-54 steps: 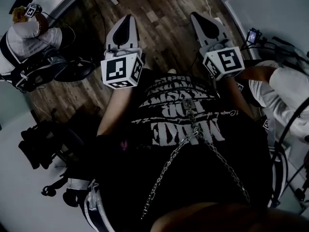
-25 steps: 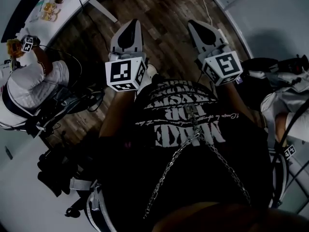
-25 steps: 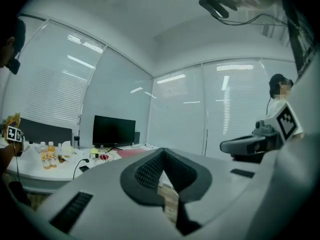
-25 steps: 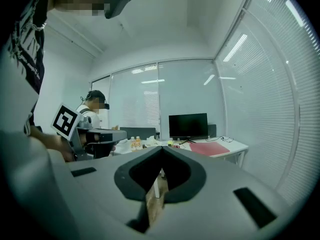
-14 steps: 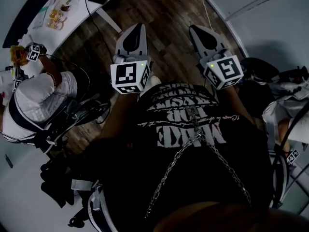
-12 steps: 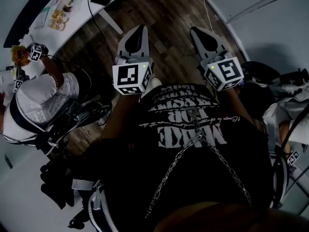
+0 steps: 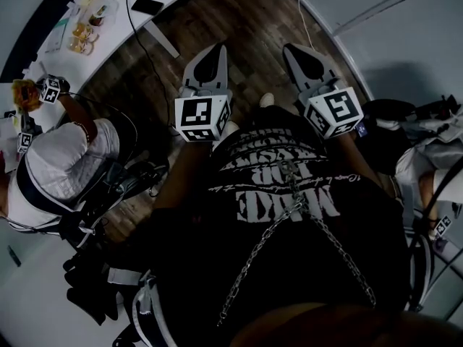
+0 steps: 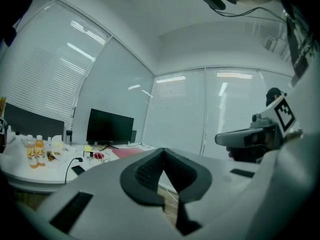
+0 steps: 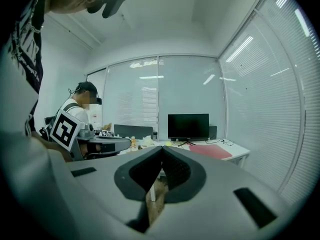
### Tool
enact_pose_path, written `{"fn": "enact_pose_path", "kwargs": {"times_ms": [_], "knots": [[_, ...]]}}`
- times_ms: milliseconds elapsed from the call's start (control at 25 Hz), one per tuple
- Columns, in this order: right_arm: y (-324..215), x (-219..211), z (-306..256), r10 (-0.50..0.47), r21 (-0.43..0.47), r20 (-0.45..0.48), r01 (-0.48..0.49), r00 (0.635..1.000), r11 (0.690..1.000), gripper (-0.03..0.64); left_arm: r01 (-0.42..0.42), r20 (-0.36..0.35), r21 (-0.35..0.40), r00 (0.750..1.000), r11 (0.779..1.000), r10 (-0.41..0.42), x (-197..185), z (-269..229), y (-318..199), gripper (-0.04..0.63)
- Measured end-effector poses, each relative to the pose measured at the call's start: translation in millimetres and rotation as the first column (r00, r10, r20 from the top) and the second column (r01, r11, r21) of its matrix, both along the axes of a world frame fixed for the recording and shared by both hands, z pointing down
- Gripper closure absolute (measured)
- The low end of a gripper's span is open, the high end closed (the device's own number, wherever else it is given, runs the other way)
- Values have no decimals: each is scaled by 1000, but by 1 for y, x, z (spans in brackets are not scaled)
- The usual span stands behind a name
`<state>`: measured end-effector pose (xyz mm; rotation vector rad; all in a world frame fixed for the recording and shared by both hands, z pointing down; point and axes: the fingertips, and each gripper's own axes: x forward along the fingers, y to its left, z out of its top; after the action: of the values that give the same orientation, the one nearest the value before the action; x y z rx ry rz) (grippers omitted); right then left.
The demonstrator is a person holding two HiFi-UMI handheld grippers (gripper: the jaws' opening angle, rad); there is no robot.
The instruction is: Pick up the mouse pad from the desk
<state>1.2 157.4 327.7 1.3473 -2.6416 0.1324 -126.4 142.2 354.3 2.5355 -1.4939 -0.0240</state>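
The mouse pad [image 8: 127,152] is a flat red sheet on the far white desk [image 8: 30,171], to the right of a black monitor. It also shows in the right gripper view as the red mouse pad [image 9: 210,150]. My left gripper [image 7: 215,50] and right gripper [image 7: 294,49] are held side by side in front of my chest, above the wood floor. Both point level toward the desk, well short of it. The left gripper [image 8: 162,150] is shut and holds nothing. The right gripper [image 9: 161,147] is shut and holds nothing.
The desk [image 7: 108,20] carries a monitor [image 9: 188,126], bottles [image 8: 34,151], a phone [image 7: 147,6] and cables. A seated person [image 7: 58,161] with marker cubes works at its left end. Another person [image 7: 434,157] sits at the right. Glass walls with blinds stand behind.
Both grippers have risen a little and stay shut. The head view has swung, so more of the desk and the seated person at left shows.
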Motion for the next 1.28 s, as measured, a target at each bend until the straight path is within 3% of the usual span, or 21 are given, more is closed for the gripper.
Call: {"fn": "enact_pose_path", "kwargs": {"times_ms": [320,600,760,960,1120,1280], "knots": [[-36,15,19,0,45,29,-1,1000,999,617,41,40,19,998,999,-42,-3,25,-37,589],[-4,32,9,27,66,52,-31,998,997,617,35,53,58,998,998,-38,6,-2,-3,589],[-13,38,17,31,54,64,-34,997,998,617,17,63,53,998,998,-20,20,3,-6,589],[-48,43,14,32,5,63,-32,997,999,617,12,67,2,998,1000,-12,29,9,-36,589],[-83,45,4,31,-11,56,-31,998,999,617,62,60,-31,996,998,-60,16,6,-76,589],[-110,57,15,24,-27,50,-23,998,999,616,88,60,-22,994,996,-86,18,6,-105,589]]}}
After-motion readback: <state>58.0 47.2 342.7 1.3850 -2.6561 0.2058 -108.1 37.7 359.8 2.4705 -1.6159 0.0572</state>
